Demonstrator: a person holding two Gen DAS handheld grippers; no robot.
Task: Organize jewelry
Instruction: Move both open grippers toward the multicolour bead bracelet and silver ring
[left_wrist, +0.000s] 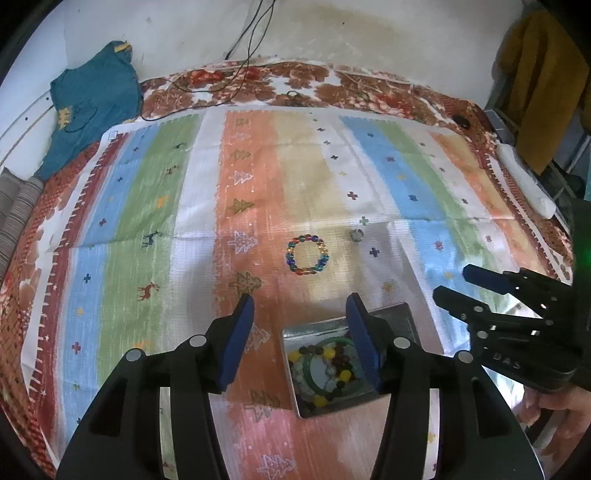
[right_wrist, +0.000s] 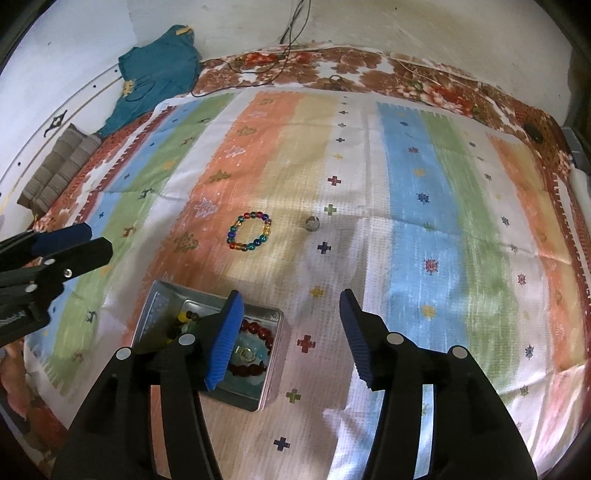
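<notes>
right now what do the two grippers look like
Both match: the left gripper and right gripper have black plastic bodies with angular fingers, ribbed blue pads and round silver bolts. The right gripper's side carries raised letters that seem to read DAS.

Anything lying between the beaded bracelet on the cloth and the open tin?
Nothing visible. Only bare striped cloth separates the beaded bracelet from the tin; the small ring lies off to its side.

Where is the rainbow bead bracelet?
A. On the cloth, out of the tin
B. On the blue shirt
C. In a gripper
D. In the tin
A: the bracelet lies flat on the striped cloth, beyond the tin, and neither gripper touches it.
</notes>
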